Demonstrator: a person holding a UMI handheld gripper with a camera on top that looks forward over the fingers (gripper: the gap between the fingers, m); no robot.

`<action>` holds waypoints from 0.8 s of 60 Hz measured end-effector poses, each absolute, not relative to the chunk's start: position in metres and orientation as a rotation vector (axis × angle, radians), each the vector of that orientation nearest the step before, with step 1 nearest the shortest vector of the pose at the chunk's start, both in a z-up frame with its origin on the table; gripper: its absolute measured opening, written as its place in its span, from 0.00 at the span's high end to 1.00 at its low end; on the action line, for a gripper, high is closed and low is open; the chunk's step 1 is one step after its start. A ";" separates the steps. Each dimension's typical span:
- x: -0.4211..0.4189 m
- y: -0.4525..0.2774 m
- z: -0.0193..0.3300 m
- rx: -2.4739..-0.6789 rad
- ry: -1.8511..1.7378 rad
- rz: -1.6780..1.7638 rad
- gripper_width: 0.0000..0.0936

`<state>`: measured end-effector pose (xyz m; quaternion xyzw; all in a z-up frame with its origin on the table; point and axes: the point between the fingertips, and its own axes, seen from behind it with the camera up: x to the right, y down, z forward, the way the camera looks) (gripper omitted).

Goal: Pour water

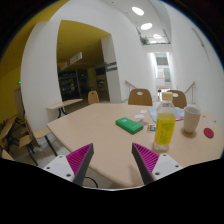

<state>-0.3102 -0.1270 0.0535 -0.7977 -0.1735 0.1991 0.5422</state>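
My tongs (112,165) stand open, with nothing between the pink pads (78,159). The bottle (165,124), part-filled with yellow liquid, stands upright on the bench (100,130) just ahead of the right finger. The cup (191,119) stands beyond it; a green sponge (129,125) lies left.

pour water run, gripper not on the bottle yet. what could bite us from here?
1. The gripper is open and the bottle stands ahead, off toward one finger rather than between them; closing without realigning may clip or tip it.
2. The bottle looks tall and narrow, so a push high up could topple it.
3. The cup sits close beside the bottle, with a green object nearby on the table; a wide approach could knock them.
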 end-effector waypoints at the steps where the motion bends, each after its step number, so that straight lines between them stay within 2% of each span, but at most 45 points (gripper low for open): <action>1: -0.305 -0.124 0.051 -1.894 -0.402 0.463 0.10; 22: -0.180 -0.076 0.081 -1.794 -0.201 0.205 0.10; 39: -0.188 0.022 0.057 -1.834 -0.213 0.186 0.14; 42: -0.195 0.031 0.057 -1.835 -0.229 0.197 0.22; 45: -0.196 0.036 0.053 -1.842 -0.247 0.175 0.51; 48: -0.193 0.037 0.053 -1.829 -0.237 0.149 0.56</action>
